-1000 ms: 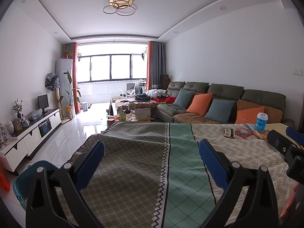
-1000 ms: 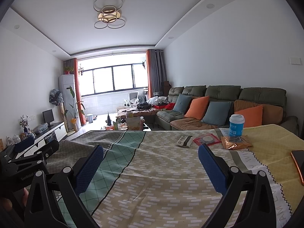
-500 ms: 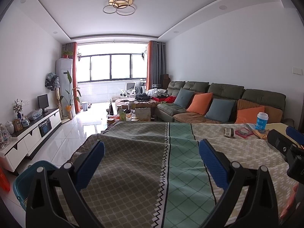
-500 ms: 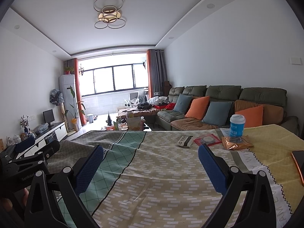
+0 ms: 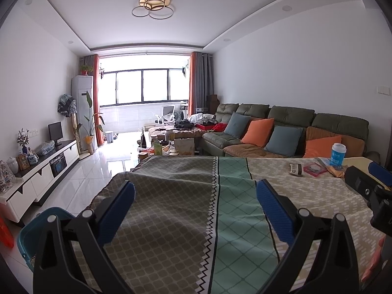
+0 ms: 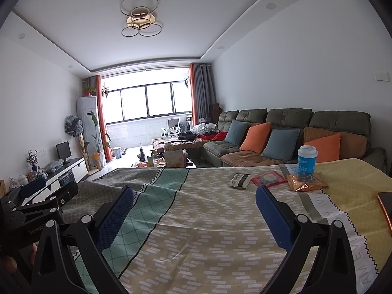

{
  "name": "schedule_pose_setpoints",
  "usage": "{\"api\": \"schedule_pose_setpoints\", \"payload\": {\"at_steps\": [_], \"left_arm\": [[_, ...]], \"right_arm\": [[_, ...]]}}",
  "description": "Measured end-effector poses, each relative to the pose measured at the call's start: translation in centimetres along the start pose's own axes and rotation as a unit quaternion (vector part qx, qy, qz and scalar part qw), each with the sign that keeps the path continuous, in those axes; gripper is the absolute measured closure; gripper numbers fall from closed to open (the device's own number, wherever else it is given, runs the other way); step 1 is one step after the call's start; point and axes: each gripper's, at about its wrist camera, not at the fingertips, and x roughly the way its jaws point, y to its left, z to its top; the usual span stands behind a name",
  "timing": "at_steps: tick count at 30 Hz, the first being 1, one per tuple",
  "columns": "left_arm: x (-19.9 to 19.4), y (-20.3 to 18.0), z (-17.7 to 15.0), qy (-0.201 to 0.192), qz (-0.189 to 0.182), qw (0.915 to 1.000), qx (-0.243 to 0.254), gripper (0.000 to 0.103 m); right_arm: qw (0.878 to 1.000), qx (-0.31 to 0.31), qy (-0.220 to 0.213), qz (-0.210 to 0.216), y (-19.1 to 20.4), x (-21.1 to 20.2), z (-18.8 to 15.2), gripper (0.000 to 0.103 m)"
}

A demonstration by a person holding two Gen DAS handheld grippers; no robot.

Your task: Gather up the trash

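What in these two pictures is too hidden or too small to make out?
- Teal bin, left view: mostly behind the left gripper; contents hidden.
- Cup label, right view: print too small.
- Orange-edged object, right view: cut off by the edge.
- White packet: wording unreadable.

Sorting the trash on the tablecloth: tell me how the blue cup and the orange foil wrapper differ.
The blue cup stands upright and keeps its round shape; the orange foil wrapper lies flat and crumpled. The cup is matte blue with a pale lid and white print; the wrapper is shiny copper-orange. The cup sits farther back, the wrapper just in front of it. Both rest on the tablecloth, beyond the open right gripper.
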Motion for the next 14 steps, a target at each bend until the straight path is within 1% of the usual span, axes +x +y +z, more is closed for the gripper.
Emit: {"api": "schedule_pose_setpoints", "payload": {"at_steps": [4,6,8,9,10,12,13,14], "left_arm": [[0.2,-0.2,-0.2,0.005,-0.008,0.9999,0.011,0.004],[0.6,-0.2,-0.2,0.022,-0.015,0.9996,0.011,0.004],[1.8,0.2,-0.3,0.055,-0.003,0.9984,0.012,0.003],[2.4,0.4,-0.2,0.066,-0.002,0.9977,0.011,0.003],[3.4,1.0,-0.2,0.09,-0.004,0.9959,0.009,0.003],[5.7,2.3,0.0,0.138,0.007,0.9904,0.002,0.003],[6.7,2.6,-0.1,0.154,0.012,0.9879,0.002,0.003],[8.1,3.2,-0.1,0.179,0.022,0.9836,0.008,0.003]], "right_arm": [[1.0,0.002,0.0,0.001,-0.1,0.0,0.0,0.004],[1.0,0.003,0.002,-0.001,-0.2,0.0,-0.1,0.004],[1.0,0.002,0.007,-0.004,-0.4,0.1,0.0,0.004],[1.0,0.002,0.009,-0.009,-0.6,0.1,0.1,0.004],[1.0,0.002,0.013,-0.013,-0.9,0.2,0.2,0.004],[0.999,0.003,0.028,-0.019,-1.9,0.6,0.5,0.004],[0.999,0.005,0.037,-0.025,-2.6,0.9,0.6,0.004],[0.998,0.007,0.048,-0.03,-3.3,1.3,0.7,0.004]]}}
